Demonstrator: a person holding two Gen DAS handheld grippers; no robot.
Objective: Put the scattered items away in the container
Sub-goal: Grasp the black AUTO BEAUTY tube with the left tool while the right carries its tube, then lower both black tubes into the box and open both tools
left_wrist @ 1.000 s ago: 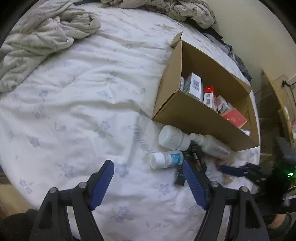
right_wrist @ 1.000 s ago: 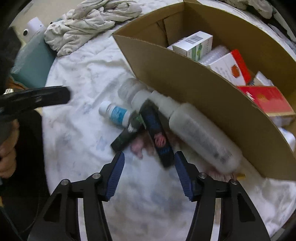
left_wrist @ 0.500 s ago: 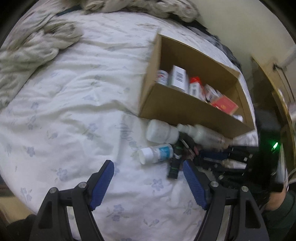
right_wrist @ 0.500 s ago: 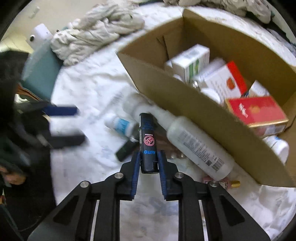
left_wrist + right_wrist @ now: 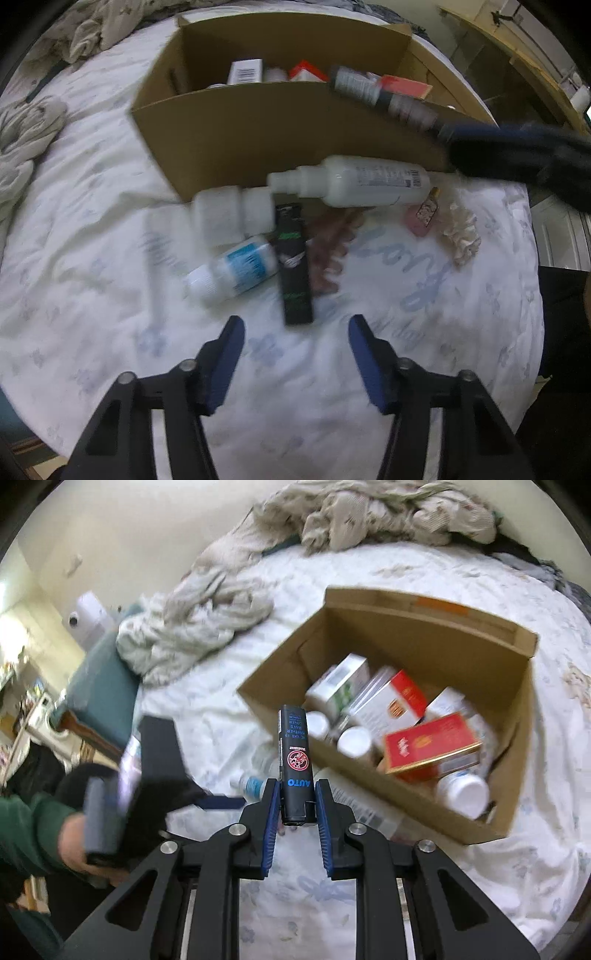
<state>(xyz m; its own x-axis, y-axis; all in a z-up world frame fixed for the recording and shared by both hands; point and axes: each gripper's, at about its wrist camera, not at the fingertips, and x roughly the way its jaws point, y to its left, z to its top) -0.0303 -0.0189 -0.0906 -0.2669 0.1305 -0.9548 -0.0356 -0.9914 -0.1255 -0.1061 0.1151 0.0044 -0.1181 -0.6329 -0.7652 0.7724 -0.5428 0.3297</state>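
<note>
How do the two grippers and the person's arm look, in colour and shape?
Both the left gripper and the right gripper have black angular linkage arms with silver round pivot bolts and blue ribbed finger pads. The person's left hand is bare, with a dark green sleeve.

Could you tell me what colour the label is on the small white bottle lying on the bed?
Blue, on the small bottle; the left wrist view shows it best.

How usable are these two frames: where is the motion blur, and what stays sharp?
Left wrist view: motion blur smears the white jar and blue-label bottle; the right gripper crosses as a dark streak. Right wrist view: the black AUTO tube between the pads is crisp, while the cardboard box contents and the left gripper blur. Both show fisheye vignetting.
</note>
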